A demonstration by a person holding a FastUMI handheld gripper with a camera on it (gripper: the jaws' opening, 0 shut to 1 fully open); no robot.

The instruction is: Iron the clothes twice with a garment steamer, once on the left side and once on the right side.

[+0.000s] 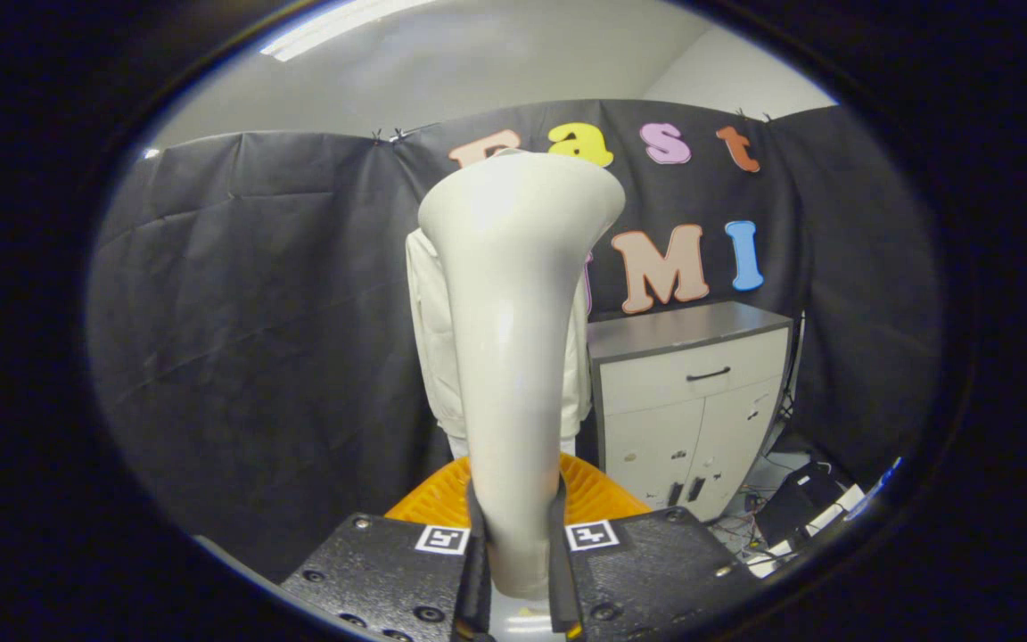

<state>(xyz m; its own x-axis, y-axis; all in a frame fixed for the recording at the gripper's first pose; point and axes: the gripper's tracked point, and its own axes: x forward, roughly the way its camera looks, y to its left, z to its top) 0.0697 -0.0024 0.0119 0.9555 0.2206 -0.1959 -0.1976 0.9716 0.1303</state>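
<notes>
The cream garment steamer (513, 357) stands upright in my gripper (514, 526), its slim handle pinched between both fingers and its wide head flaring at the top. Beyond it a white padded jacket (431, 339) hangs against the black cloth wall, mostly hidden by the steamer; its left sleeve and a strip of its right side show. The steamer head is held short of the jacket, and I cannot tell how big the gap is.
An orange ribbed basket (442, 499) sits just beyond the fingers, below the jacket. A grey-topped white cabinet (692, 392) with a drawer and two doors stands to the jacket's right. Cables and dark boxes (799, 508) lie on the floor by the cabinet.
</notes>
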